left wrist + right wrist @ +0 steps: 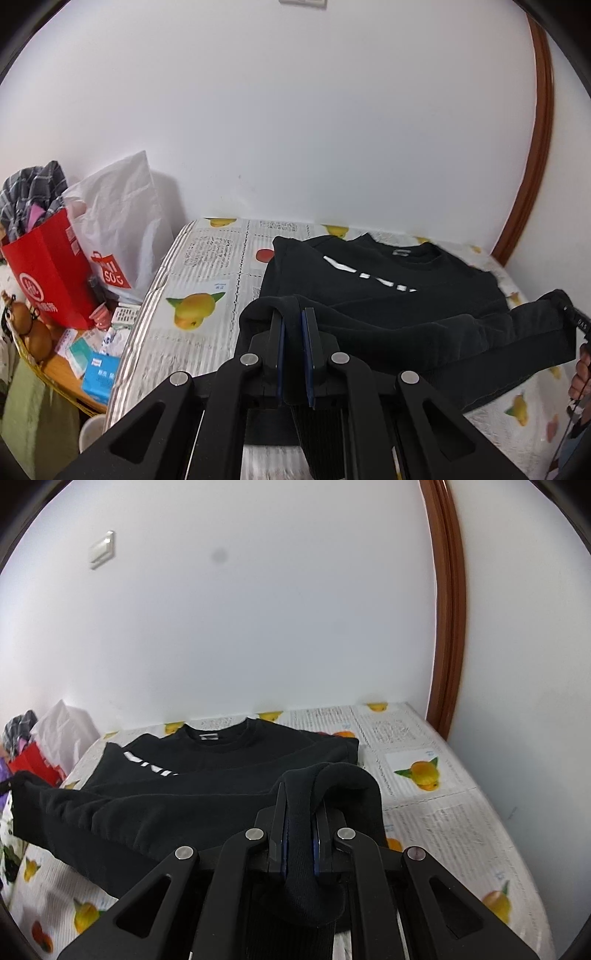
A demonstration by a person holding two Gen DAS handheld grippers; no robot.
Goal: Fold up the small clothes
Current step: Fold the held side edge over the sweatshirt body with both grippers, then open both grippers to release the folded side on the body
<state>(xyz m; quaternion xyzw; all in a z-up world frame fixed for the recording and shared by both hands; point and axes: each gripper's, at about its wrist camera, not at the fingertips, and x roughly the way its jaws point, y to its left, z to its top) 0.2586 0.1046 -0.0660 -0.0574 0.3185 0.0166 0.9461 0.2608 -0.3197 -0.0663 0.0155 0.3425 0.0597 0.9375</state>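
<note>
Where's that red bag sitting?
In the left wrist view, the red bag stands at the far left, off the table's left edge, beside a white bag against the wall.

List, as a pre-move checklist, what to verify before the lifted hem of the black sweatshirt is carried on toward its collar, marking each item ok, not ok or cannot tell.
1. Left gripper shut on the hem: ok.
2. Right gripper shut on the hem: ok.
3. Hem between the two grips free of sag: not ok, it droops a little.
4. Black sweatshirt lying flat at the collar end: ok.
5. Sleeves tucked in: cannot tell.
6. Fruit-print cloth beside the garment free of clutter: ok.
</note>
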